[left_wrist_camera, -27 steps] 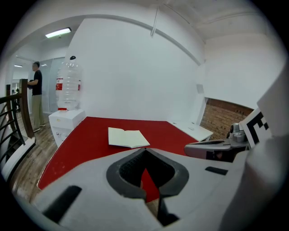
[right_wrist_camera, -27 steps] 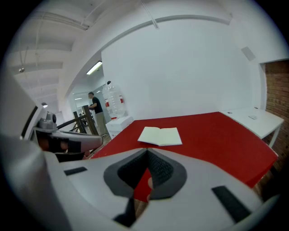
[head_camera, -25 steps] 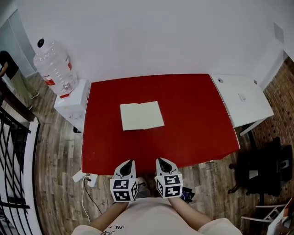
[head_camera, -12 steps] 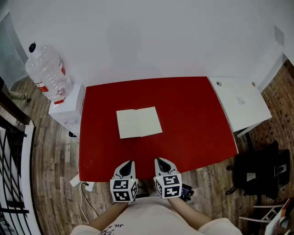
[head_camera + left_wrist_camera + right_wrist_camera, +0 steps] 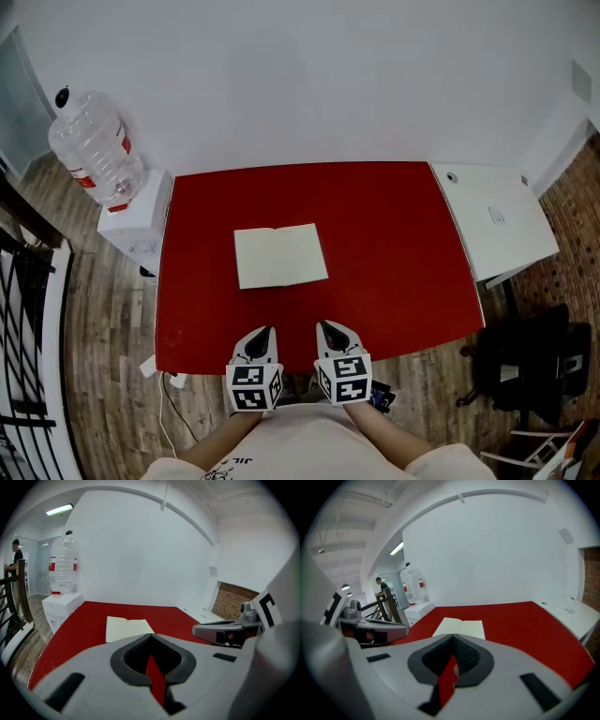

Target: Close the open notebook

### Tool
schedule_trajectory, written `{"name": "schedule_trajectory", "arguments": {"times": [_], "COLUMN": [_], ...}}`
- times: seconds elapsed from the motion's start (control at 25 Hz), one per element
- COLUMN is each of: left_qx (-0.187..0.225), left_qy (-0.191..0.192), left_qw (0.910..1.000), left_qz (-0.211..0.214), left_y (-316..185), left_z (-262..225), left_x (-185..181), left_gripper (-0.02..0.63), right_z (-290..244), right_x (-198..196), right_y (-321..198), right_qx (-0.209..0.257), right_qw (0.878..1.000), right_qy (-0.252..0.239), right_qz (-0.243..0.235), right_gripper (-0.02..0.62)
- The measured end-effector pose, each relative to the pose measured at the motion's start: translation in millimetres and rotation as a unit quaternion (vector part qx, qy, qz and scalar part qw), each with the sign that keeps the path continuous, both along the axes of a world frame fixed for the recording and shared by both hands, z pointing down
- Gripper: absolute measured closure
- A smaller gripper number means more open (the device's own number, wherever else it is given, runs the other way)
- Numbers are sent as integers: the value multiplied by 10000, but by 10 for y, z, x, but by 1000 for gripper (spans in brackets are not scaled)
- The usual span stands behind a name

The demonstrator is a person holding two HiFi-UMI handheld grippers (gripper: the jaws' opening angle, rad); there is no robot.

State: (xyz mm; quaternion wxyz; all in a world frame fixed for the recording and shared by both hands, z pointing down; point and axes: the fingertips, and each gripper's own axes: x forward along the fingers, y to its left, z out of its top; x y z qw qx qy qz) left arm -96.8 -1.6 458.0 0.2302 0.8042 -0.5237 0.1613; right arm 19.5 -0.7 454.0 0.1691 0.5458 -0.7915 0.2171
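One open notebook (image 5: 280, 256) lies on the red bench (image 5: 403, 262), well apart from two clenched, empty tongs.

The head view shows it flat, pages up, left of the bench's middle, with the left tongs (image 5: 264, 331) and right tongs (image 5: 326, 326) side by side at the near edge. It also shows one water bottle (image 5: 92, 145), one white side bench (image 5: 492, 220) and one black chair (image 5: 525, 366). Only the gripper views show one person (image 5: 16, 555) standing by a railing (image 5: 18, 588). Each shows its own jaws pressed together, nothing between, the notebook ahead.
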Motion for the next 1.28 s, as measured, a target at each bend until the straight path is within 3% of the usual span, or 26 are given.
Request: {"name": "schedule_trajectory", "arguments": {"times": [0.52, 1.28], "left_qx": [-146, -248], "left_qy": [-41, -322], "left_qw": [9998, 9990], "left_qz": [-129, -176], "left_y": [-233, -1003], "left_z": [137, 701], "left_x": [-76, -409], "left_gripper": [601, 600], "right_z": [154, 716], "right_x": [-48, -338], "right_y": [-223, -927], "right_qx": [-201, -437], "right_qw": [9998, 9989], "right_qy": [-13, 47], "right_qz": [-73, -166], "right_gripper": [591, 591]}}
